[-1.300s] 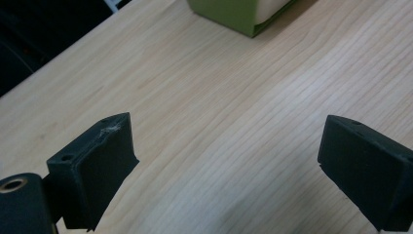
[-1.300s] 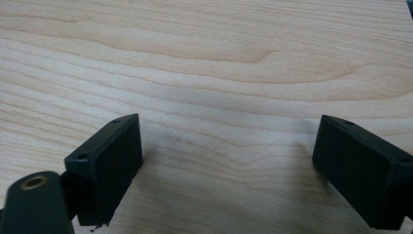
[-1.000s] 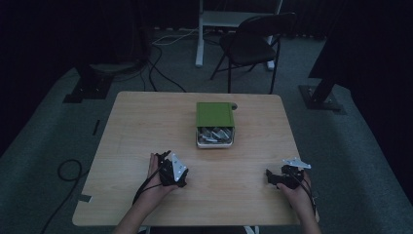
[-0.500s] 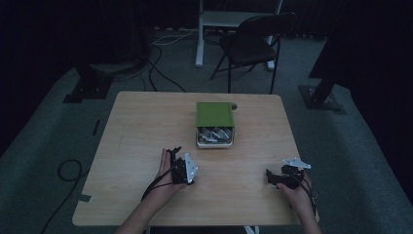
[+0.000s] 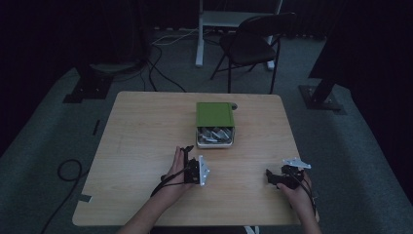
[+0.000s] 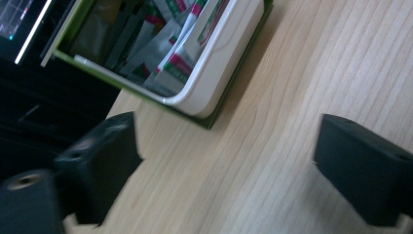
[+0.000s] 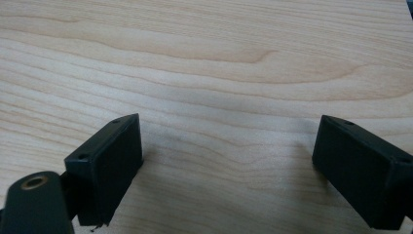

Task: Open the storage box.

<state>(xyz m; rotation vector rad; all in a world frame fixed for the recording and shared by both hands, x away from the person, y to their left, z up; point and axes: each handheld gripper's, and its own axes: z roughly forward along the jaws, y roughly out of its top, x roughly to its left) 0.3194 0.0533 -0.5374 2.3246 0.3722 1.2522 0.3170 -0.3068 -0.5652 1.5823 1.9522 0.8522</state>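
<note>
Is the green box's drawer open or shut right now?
Open: the white drawer sticks out of the green box toward the person, sachets showing inside.

A light wooden table with rounded corners stands on a grey carpeted floor. Beyond its far edge, at about one o'clock, a dark folding chair stands on the carpet, and just beside it at twelve o'clock rises the white frame of a stand. Black cables run across the floor at eleven o'clock, near a dark footed base at ten o'clock. A matching dark base sits at two o'clock. Another black cable loops on the carpet at eight o'clock, well apart from the rest, beside the table's near left corner.
</note>
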